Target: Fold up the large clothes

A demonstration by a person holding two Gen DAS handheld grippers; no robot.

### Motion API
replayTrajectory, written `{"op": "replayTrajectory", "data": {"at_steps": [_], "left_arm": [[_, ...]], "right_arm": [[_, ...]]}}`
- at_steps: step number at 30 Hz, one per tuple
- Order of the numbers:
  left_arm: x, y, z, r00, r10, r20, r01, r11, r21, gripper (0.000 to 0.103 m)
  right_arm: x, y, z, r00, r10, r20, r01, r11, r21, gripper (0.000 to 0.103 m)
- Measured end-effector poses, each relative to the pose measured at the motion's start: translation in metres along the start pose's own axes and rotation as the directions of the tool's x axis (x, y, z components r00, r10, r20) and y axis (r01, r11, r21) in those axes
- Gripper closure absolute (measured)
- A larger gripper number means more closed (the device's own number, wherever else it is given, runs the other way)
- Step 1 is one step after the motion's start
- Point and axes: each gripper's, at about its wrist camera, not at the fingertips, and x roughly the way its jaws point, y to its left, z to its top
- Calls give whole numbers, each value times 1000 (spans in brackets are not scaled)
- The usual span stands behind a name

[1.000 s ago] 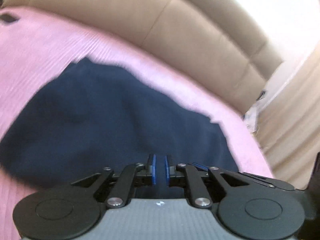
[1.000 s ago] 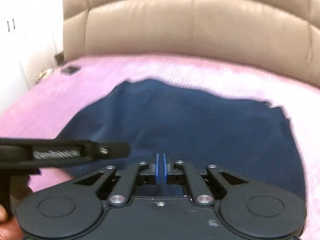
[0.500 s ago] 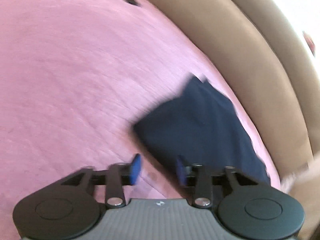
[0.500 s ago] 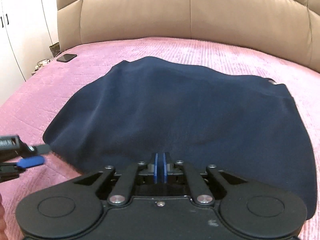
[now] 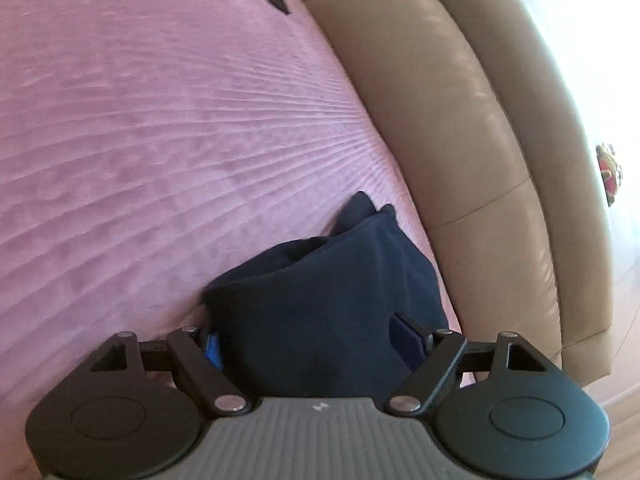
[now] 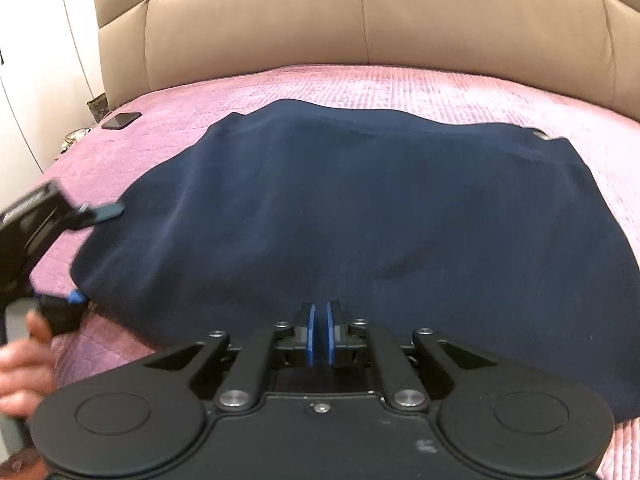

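A large navy garment lies spread on the pink bedspread. My right gripper is shut on the garment's near edge, the cloth pinched between its blue pads. My left gripper is open wide, its fingers on either side of the garment's left folded edge. The left gripper also shows at the left of the right wrist view, at that same edge.
A beige padded headboard runs along the far side of the bed. A dark phone lies on the bedspread near the far left corner. White cupboards stand at the left.
My left gripper let go, swung round to the garment's left side and opened wider around its edge. My right gripper stayed shut on the near edge.
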Motion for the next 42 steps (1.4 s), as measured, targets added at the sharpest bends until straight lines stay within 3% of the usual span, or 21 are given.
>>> {"op": "replayTrajectory", "data": {"at_steps": [5,7,8,11,14,16,19,20,22,23,24,26,27,30,32,34,35,36,39,42], "left_arm": [[6,-10,-5,1000,28,-7,-28,998,47,46],[10,-16,-7,998,65,-13,-64,993,101,70],[12,-20,-7,998,62,-27,-58,990,125,90],[7,-50,-11,1000,23,1,-22,968,249,94],[2,-90,-14,993,-111,-31,115,929,351,97],[-3,-123,-22,977,-202,-71,214,885,414,97],[-6,-174,-51,934,-304,-190,358,778,517,97],[-4,-191,-68,914,-320,-249,405,725,556,97],[3,-213,-102,876,-319,-361,481,634,606,97],[7,-221,-117,851,-310,-425,522,590,616,97],[12,-228,-134,827,-292,-480,557,542,629,97],[20,-235,-158,806,-245,-539,583,487,650,97],[26,-236,-170,809,-208,-550,576,470,669,97],[52,-228,-206,842,-52,-538,506,425,751,97],[62,-220,-228,844,24,-536,489,376,787,97],[59,-218,-238,856,35,-516,477,331,814,97],[59,-218,-237,858,34,-513,475,332,815,97],[59,-219,-234,859,31,-511,472,340,813,97],[54,-217,-229,860,15,-511,472,361,805,97],[42,-215,-222,861,-18,-508,475,389,790,97]], "right_arm": [[-25,4,5,992,-44,122,43,999,13,99],[-15,8,2,995,-64,82,63,998,15,100],[-2,8,-2,997,-73,23,72,997,25,100],[10,3,-15,997,-71,33,69,995,75,100],[11,-14,-15,999,-21,28,15,977,211,100],[13,-31,-16,999,28,29,-35,958,283,100],[14,-61,-20,991,130,31,-131,899,418,100],[14,-74,-22,984,173,36,-169,868,466,100],[12,-107,-28,962,264,62,-249,767,591,103],[6,-126,-33,959,272,79,-258,722,642,103],[-6,-143,-37,963,243,111,-254,703,665,103],[-34,-174,-41,979,147,140,-202,722,662,103],[-46,-187,-42,986,90,141,-161,736,657,92],[-68,-228,-42,992,-40,122,-46,775,630,83],[-73,-249,-38,991,-49,128,-43,777,628,77],[-76,-265,-29,985,-19,170,-92,776,624,54],[-75,-269,-23,981,0,196,-124,777,617,26],[-73,-270,-16,974,33,224,-166,776,609,16],[-53,-277,7,961,137,239,-256,769,585,17],[-26,-272,22,977,124,174,-202,802,562,17]]}}
